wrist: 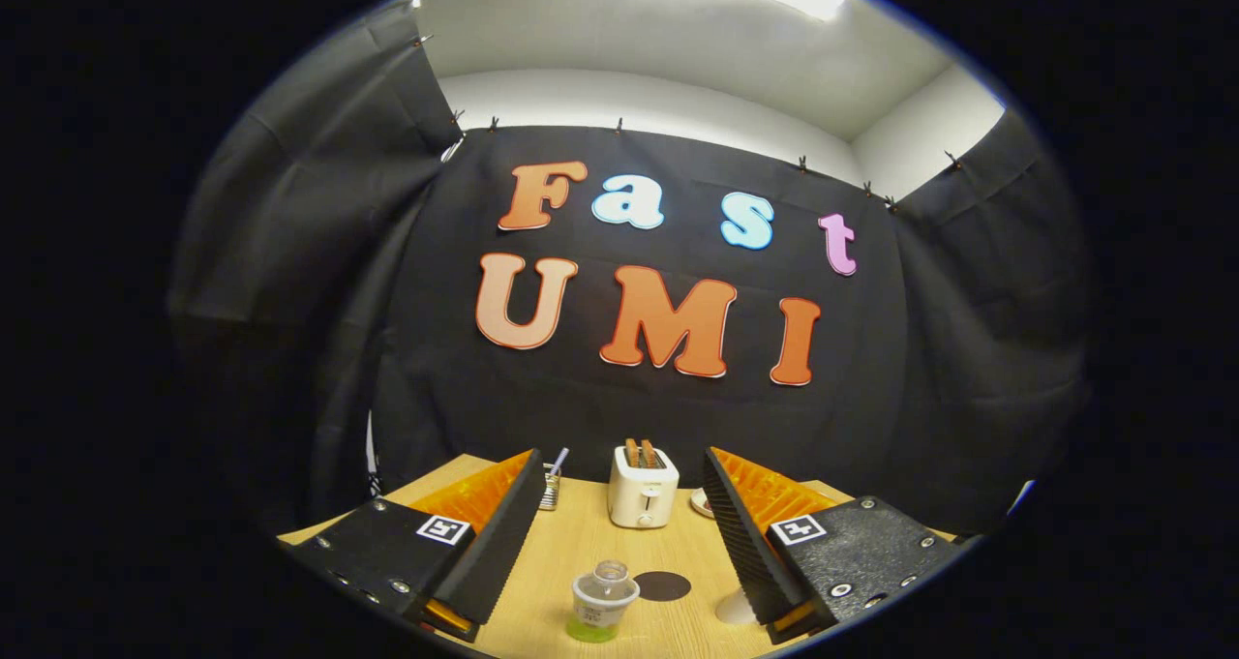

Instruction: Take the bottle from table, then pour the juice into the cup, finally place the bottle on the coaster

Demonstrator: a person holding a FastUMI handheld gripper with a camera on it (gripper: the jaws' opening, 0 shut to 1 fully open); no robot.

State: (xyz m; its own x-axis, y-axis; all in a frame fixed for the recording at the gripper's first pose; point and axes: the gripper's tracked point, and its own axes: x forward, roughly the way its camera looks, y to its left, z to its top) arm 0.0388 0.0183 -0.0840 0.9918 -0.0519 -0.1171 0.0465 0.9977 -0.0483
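A small clear bottle (602, 601) with green juice at its bottom and no cap stands upright on the wooden table (581, 543), between my two fingers and a little below them. Just to its right lies a round dark coaster (662, 585). A white cup (736, 607) peeks out beside the right finger, mostly hidden behind it. My gripper (619, 465) hangs above the table, open wide, with nothing between its black ribbed fingers (503, 533).
A white toaster (643, 488) with toast in its slots stands at the back of the table. A metal holder (551, 488) with a striped straw is left of it. A small plate (702, 502) sits to the toaster's right, partly behind the right finger.
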